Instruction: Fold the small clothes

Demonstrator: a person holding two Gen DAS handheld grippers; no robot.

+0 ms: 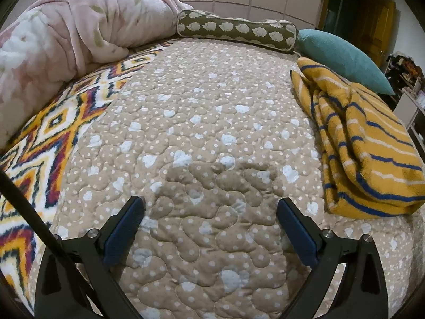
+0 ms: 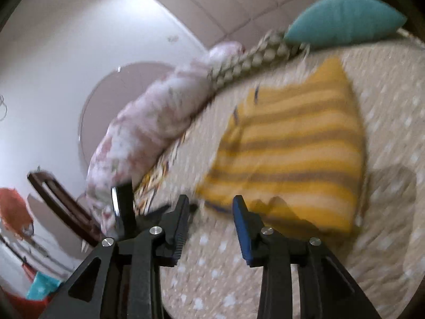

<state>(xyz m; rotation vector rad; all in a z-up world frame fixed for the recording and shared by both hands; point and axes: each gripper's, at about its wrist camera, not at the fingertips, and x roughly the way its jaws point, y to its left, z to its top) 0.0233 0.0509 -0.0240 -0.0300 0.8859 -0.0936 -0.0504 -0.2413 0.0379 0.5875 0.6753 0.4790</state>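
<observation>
Jaws, left gripper point(image 1: 211, 211): spread wide, nothing between them, hanging over the bare middle of the bed quilt point(image 1: 202, 111) and casting a shadow on it.
Jaws, right gripper point(image 2: 211, 214): parted, nothing pinched; the picture is blurred, and the blue pad of one finger point(image 2: 243, 232) sits just short of the near corner of the striped cloth.
Striped cloth point(image 1: 364, 143): a yellow piece with blue and white stripes, folded into a thick stack, lying at the right edge of the bed in the left wrist view; its near end is flat, its far end rumpled.
Teal pillow point(image 1: 342, 55): at the far right corner of the bed, just beyond the striped cloth.
Hedgehog bolster point(image 1: 236, 30): along the far edge of the bed, end to end with the teal pillow.
Pink blanket point(image 1: 79, 24): bunched along the far left edge.
Zigzag blanket point(image 1: 47, 133): flat along the left edge, beneath the pink blanket.
</observation>
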